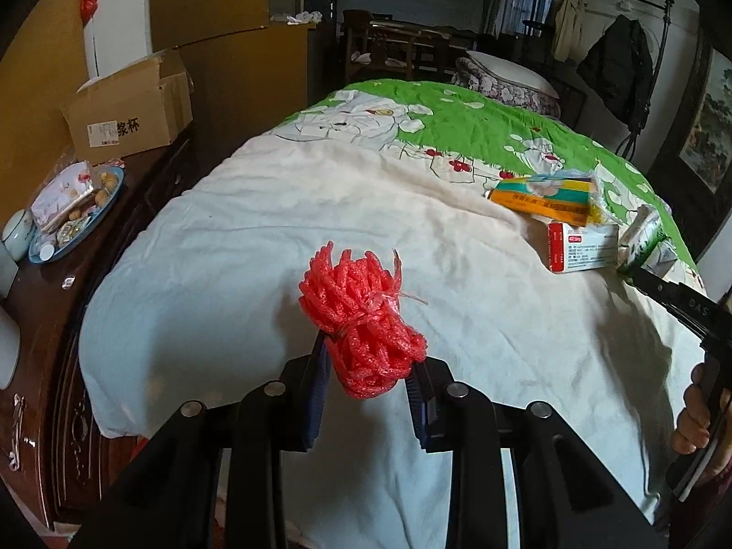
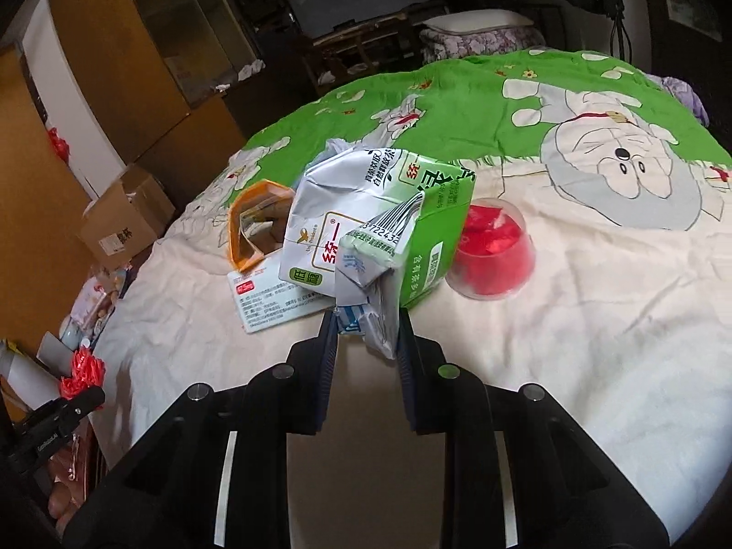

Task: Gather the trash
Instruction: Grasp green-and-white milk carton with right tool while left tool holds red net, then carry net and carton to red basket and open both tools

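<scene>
A red foam net bundle (image 1: 361, 315) tied with a strip is held above the white bedsheet (image 1: 238, 251); my left gripper (image 1: 368, 357) is shut on its lower end. My right gripper (image 2: 366, 320) is shut on the crumpled corner of a green and white drink carton (image 2: 366, 215), tilted over the bed. Under and behind the carton lie a white medicine box (image 2: 270, 297) and an orange-yellow open pack (image 2: 256, 224). A clear cup with red contents (image 2: 492, 251) stands upside down just right of the carton.
A green cartoon quilt (image 2: 526, 91) covers the far half of the bed. Left of the bed, a dark wooden cabinet (image 1: 45, 366) carries a cardboard box (image 1: 128, 114) and a plate of snacks (image 1: 78, 210). A person's hand (image 1: 691, 416) shows at the right edge.
</scene>
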`<state>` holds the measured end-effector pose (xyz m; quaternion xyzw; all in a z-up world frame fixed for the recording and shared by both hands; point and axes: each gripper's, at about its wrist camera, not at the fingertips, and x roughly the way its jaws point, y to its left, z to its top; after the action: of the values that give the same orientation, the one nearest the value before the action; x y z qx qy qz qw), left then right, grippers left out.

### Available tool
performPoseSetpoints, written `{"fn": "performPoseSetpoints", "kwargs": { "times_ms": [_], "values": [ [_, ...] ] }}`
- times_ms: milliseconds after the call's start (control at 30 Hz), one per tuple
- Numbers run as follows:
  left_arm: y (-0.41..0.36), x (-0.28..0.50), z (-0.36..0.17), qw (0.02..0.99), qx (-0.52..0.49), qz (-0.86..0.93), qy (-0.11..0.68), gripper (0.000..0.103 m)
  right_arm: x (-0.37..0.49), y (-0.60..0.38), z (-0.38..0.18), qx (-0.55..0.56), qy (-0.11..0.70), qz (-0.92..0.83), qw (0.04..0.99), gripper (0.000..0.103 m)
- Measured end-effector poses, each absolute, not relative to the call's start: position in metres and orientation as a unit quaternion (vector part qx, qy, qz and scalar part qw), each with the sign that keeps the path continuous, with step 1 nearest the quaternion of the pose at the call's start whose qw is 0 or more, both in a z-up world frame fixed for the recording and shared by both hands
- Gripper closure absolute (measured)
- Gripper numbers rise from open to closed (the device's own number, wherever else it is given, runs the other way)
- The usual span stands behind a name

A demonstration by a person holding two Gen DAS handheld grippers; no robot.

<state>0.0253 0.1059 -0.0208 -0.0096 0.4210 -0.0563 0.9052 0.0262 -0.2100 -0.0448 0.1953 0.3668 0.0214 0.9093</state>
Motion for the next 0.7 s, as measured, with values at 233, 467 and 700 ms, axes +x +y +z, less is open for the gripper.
{"fn": "performPoseSetpoints", "kwargs": {
  "times_ms": [233,467,700],
  "values": [
    [0.121,-0.003,-0.003,0.912,-0.010,-0.038,0.408,0.072,-0.015,-0.199,-0.011,0.190,0.339,0.062,0.919,0.077],
    [0.141,-0.041,0.021,0.920,-0.013,-0.012,0.391,0.072,-0.051,-0.173,0.020,0.183,0.317,0.114,0.924,0.077],
    [0.170,-0.085,0.043,0.931,-0.021,0.020,0.365,0.072,-0.081,-0.139,0.047,0.175,0.301,0.181,0.920,0.077]
  ]
}}
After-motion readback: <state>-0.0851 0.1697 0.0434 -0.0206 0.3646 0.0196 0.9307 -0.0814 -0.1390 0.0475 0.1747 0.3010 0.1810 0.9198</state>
